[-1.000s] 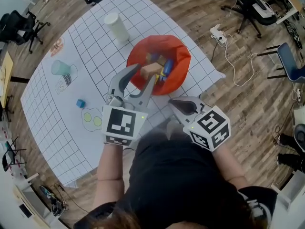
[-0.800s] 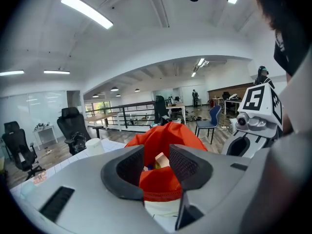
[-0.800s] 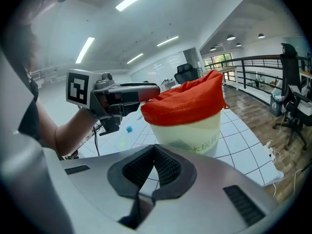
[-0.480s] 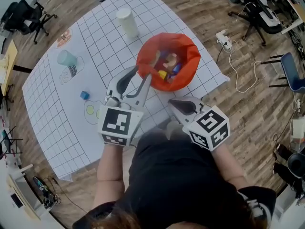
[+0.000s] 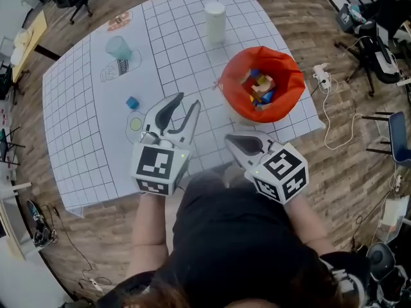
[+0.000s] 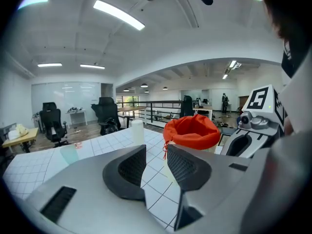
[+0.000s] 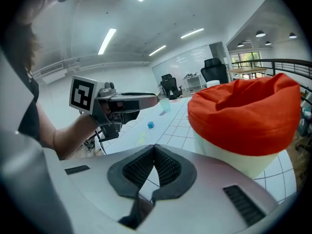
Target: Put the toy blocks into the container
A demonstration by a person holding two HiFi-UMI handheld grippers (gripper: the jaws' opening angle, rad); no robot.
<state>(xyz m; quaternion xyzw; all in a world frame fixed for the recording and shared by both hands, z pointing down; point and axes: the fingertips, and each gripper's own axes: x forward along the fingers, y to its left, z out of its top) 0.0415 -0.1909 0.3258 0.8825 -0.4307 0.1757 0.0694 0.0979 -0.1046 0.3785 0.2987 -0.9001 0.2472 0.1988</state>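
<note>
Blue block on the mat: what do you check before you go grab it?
1. Left gripper empty: ok; jaws apart, just been closing, nothing between them.
2. Right gripper empty: ok; jaws together on nothing.
3. Blue block free to grab: ok; it lies alone.
4. Left gripper at the block: not ok; apart from it.
5. Orange container open on top: ok.

One red container point(image 5: 290, 82); one loose blue block point(image 5: 132, 102); one white cylinder point(image 5: 215, 21); one teal cup point(image 5: 118, 47).
</note>
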